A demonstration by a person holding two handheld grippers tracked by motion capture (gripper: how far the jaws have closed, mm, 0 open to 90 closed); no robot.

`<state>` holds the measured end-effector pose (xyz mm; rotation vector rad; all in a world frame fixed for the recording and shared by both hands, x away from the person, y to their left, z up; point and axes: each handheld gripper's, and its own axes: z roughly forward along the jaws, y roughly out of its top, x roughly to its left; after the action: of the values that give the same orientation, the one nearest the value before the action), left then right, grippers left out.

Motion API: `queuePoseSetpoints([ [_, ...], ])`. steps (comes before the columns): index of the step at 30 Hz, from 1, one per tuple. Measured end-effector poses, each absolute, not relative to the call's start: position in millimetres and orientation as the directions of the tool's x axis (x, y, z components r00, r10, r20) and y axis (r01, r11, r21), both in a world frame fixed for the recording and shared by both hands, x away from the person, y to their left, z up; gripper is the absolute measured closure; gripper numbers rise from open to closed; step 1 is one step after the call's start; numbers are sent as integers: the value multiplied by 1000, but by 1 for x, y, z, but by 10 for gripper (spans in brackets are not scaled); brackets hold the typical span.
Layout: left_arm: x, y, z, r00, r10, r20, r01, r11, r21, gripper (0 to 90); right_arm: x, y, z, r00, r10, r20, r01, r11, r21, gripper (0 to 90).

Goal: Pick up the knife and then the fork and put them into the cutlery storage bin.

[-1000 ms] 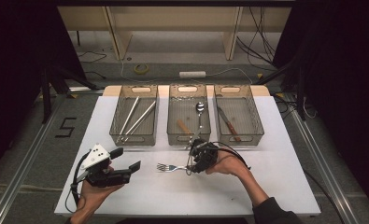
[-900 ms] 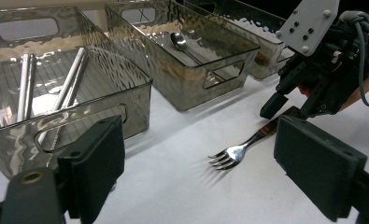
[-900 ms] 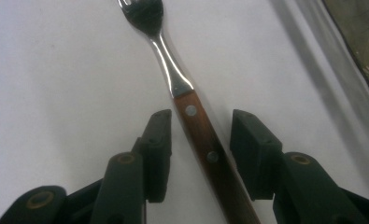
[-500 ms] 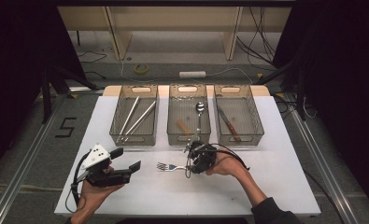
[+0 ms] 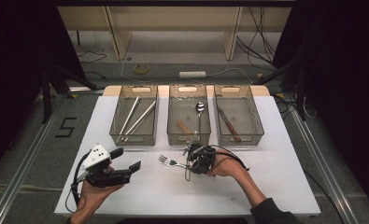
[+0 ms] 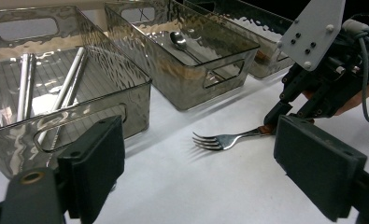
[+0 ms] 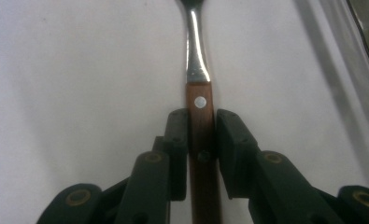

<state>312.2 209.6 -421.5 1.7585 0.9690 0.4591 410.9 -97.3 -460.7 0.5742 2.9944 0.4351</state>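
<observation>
**Right jaws closing in on the fork's handle**

Now my right gripper (image 5: 195, 158) sits low on the white table (image 5: 275, 186), just in front of the middle bin, with the wood-handled steel fork (image 5: 170, 162) lying flat on the table between its jaws. In the right gripper view the two black jaws flank the brown wooden handle (image 7: 201, 140) on either side; they have just been closing, and the left one looks to be touching the wood, while I see a thin sliver of a gap on the right, so I would not call it a firm clamp. The fork's tines point away from that gripper, toward my left side of the table, as the left gripper view shows (image 6: 210, 140).

My left gripper (image 5: 126, 161) hovers over the table near its front left corner, well apart from the fork, its jaws standing wide with nothing between them.

Behind the fork stand three smoky clear plastic bins in a row. The left bin (image 5: 134, 137) holds long pale metal rods (image 5: 136, 116), the middle bin (image 5: 188, 138) a steel spoon (image 5: 200, 112) and a short wooden piece (image 5: 182, 126), and the right bin (image 5: 240, 138) a wood-handled knife (image 5: 228, 123).
</observation>
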Motion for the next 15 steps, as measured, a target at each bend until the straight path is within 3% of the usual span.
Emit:
queuePoseSetpoints([
  [15, 313, 210, -422, 601, 787, -139, 394, -141, 908, 161, 411, -97, -459, -932, 364, -4, 348, 895, 278, 774],
])
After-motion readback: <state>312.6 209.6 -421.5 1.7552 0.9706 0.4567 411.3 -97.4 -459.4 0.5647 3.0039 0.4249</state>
